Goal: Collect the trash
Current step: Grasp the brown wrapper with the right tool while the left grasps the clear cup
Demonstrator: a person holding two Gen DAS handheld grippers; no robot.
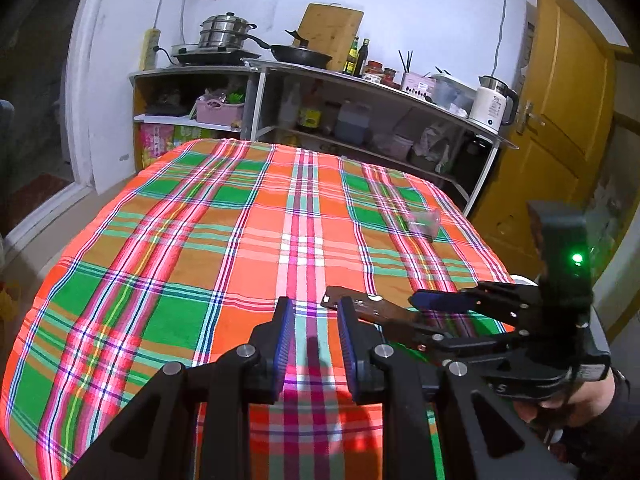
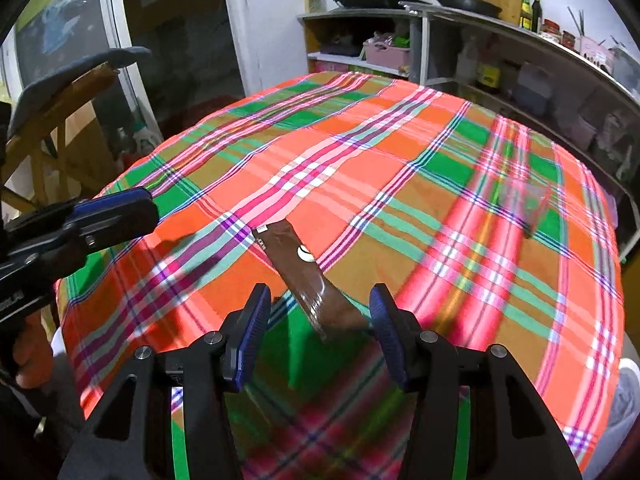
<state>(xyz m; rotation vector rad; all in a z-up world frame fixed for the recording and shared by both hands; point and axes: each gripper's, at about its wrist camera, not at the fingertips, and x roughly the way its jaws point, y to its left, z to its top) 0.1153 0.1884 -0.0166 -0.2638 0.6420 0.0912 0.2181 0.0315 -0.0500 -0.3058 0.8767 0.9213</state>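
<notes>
A flat brown wrapper [image 2: 304,276] lies on the plaid tablecloth [image 2: 360,152], its near end between the open fingers of my right gripper [image 2: 318,304]. The jaws stand wide apart, one on each side of it. In the left wrist view the wrapper [image 1: 360,306] sticks out leftward from the right gripper [image 1: 436,308]. My left gripper [image 1: 312,312] is open and empty, just left of the wrapper's tip. A clear plastic cup [image 2: 524,204] lies on its side at the far right of the table, also in the left wrist view [image 1: 424,222].
A metal shelf unit [image 1: 360,80] with pots, a pan, bottles and a white kettle [image 1: 492,104] stands behind the table. A yellow door [image 1: 560,120] is at the right. A wooden chair [image 2: 60,120] stands left of the table.
</notes>
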